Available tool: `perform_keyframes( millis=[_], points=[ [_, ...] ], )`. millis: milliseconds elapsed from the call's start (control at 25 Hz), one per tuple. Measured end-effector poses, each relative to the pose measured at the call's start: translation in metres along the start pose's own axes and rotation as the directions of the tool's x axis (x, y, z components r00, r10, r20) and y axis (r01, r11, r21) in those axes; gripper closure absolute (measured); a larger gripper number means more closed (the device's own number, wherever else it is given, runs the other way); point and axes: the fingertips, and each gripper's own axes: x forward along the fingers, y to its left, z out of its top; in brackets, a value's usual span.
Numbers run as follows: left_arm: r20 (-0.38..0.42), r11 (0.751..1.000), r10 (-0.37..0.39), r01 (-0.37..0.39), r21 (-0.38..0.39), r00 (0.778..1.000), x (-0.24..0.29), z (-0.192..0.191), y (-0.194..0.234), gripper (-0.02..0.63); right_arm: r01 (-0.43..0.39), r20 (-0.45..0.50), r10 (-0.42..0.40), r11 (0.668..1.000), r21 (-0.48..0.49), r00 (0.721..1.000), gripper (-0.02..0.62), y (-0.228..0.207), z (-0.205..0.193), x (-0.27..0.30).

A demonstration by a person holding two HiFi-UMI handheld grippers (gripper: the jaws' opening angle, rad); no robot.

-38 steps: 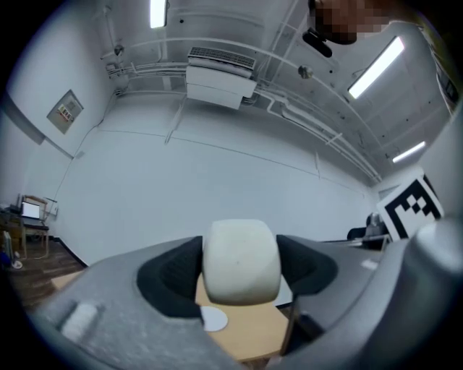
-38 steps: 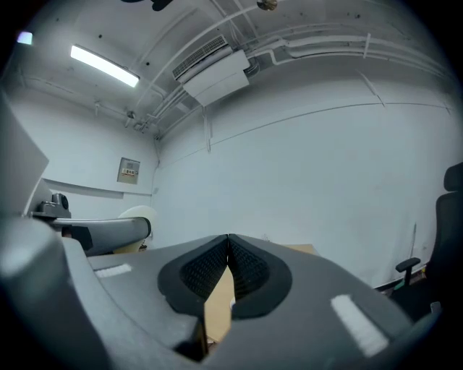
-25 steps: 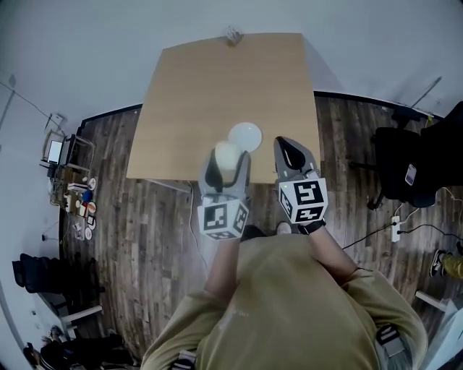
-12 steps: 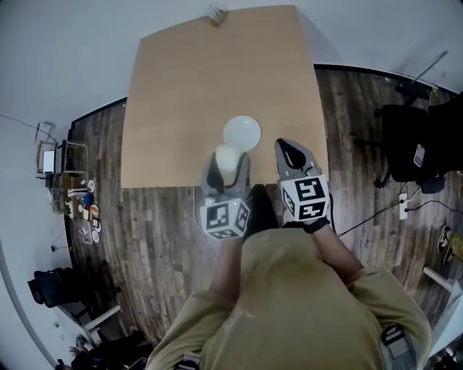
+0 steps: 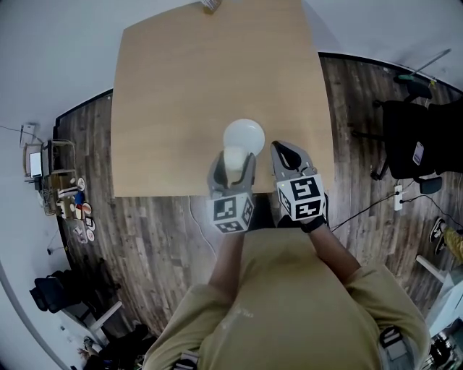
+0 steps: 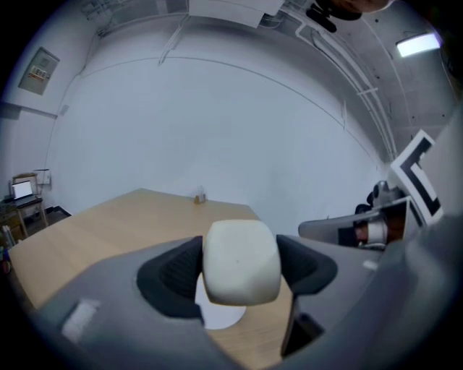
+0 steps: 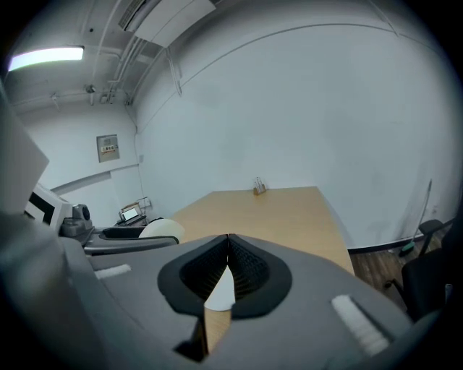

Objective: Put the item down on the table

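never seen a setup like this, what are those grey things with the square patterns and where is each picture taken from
No robot here: a person holds a two-jaw gripper in each hand, and the patterned cubes are part of them. The head view looks down from the person's head. The other two come from cameras riding on each gripper, looking along its jaws. The left gripper is shut on a white rounded item over the near part of the wooden table. The right gripper is shut and empty. On the table lie a white round dish and a small object at the far edge.
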Motion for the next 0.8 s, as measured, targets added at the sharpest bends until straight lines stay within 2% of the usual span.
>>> perform_keyframes(
  millis=[320, 800],
  points=[
    [-0.124, 0.999, -0.032, 0.031, -0.007, 0.992, 0.049, -0.038, 0.038, 0.288, 0.050, -0.097, -0.045, 0.998, 0.044, 0.994, 0.589, -0.011, -0.024, 0.053],
    [-0.296, 0.995, -0.095, 0.100, 0.001, 0.950, 0.113, -0.106, 0.067, 0.288, 0.135, -0.225, -0.114, 0.987, 0.081, 0.968, 0.588, -0.028, -0.061, 0.099]
  ],
)
